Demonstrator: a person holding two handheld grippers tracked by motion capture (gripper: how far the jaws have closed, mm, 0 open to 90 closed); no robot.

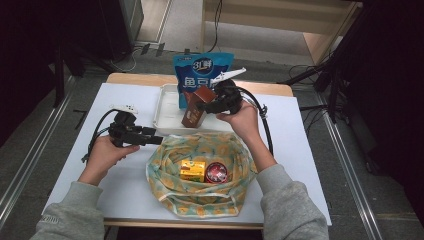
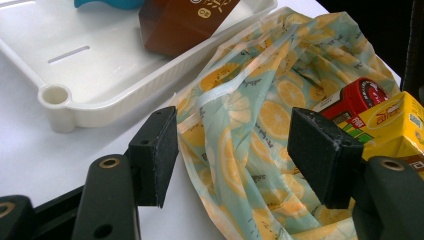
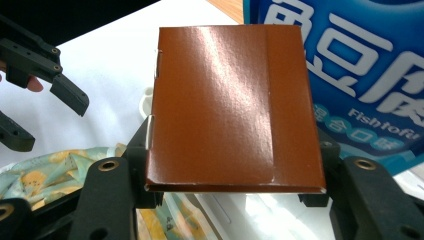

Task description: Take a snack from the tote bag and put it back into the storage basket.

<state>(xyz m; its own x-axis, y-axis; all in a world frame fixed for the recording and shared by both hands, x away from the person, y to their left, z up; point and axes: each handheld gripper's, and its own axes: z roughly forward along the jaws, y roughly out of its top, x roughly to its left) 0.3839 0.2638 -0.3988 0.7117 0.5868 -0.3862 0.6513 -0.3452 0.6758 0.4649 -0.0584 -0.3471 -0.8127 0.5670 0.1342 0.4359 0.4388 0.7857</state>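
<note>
A white-topped table (image 1: 305, 150) with a wooden edge is set on a grey floor (image 1: 30, 145). Dark surroundings are seen at both sides, and cables (image 1: 305, 75) are strewn behind.

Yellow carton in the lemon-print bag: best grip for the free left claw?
Judging by its pose, take the yellow carton across its flat side faces, coming from above through the bag's open mouth. It lies beside the red-lidded jar, so keep the left claw clear of that side.
</note>
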